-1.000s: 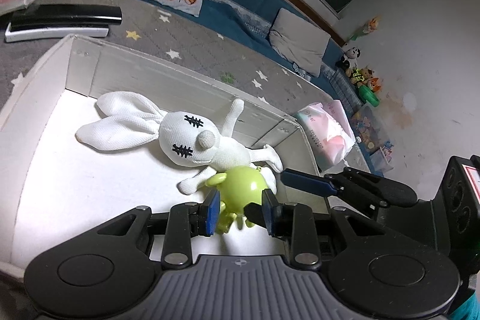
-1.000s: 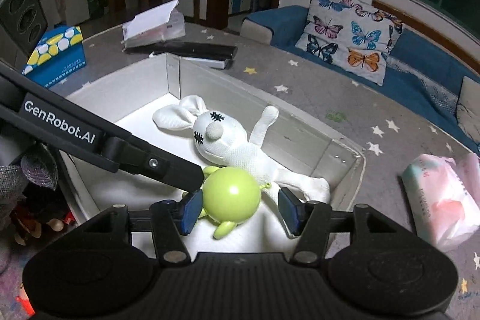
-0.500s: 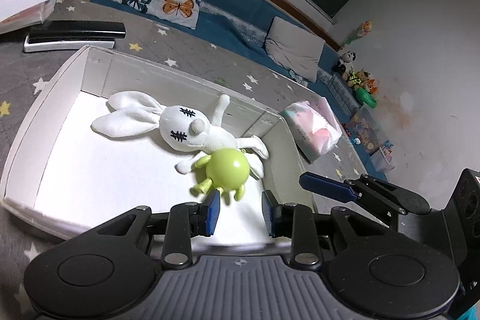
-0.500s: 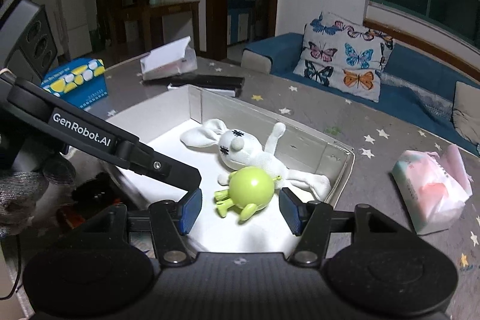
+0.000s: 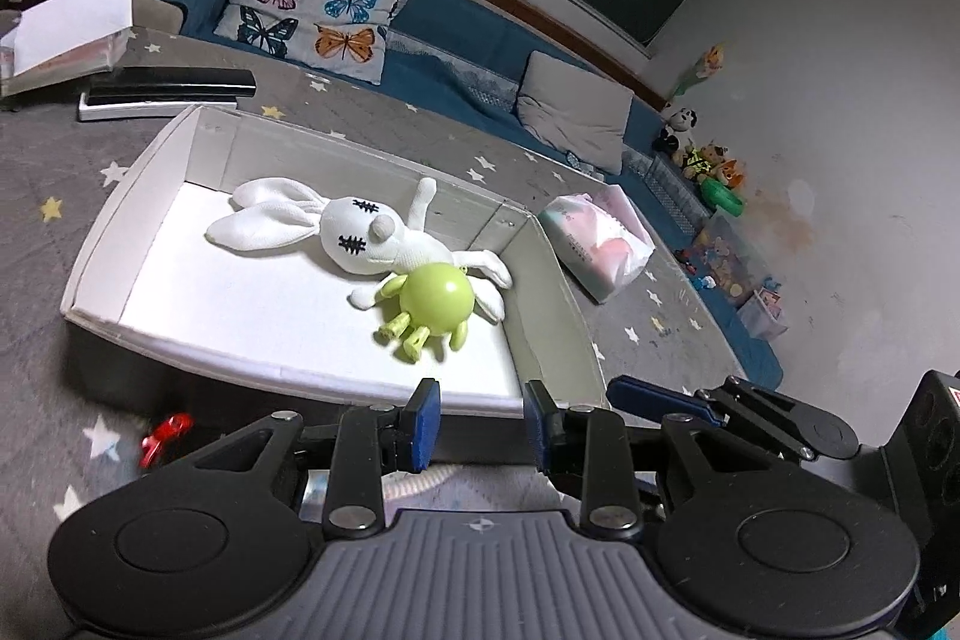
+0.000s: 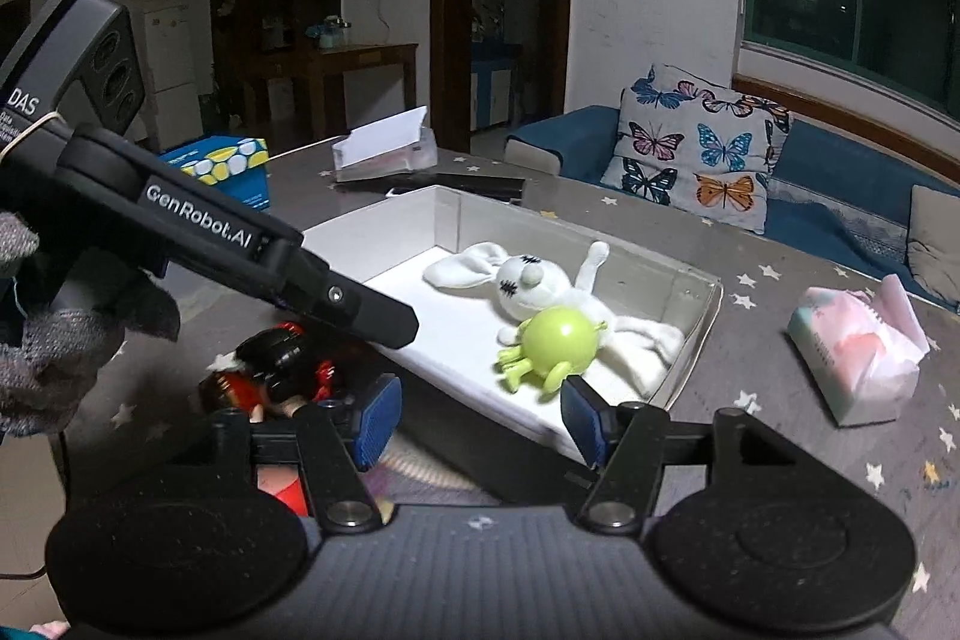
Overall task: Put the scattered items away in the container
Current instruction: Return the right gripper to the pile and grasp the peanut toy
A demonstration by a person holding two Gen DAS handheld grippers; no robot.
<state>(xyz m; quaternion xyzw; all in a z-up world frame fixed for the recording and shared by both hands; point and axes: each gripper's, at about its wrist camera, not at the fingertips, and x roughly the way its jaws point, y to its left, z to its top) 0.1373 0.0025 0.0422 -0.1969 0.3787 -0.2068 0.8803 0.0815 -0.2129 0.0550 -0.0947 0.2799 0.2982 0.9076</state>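
Observation:
A white box on the grey star-patterned table holds a white plush rabbit and a round green toy lying against it. My left gripper is open and empty, hovering at the box's near rim. My right gripper is open and empty, just outside the box's near wall. A red and black toy lies on the table beside the box, under the left gripper's arm; a red bit of it shows in the left wrist view.
A pink tissue pack lies right of the box. A black and white flat item and a white paper holder sit behind it. A blue patterned box stands far left. A sofa with a butterfly cushion lies beyond.
Both grippers have pulled back out of the box, leaving the green toy lying against the rabbit. The left gripper's jaws have widened. The red and black toy has come into view.

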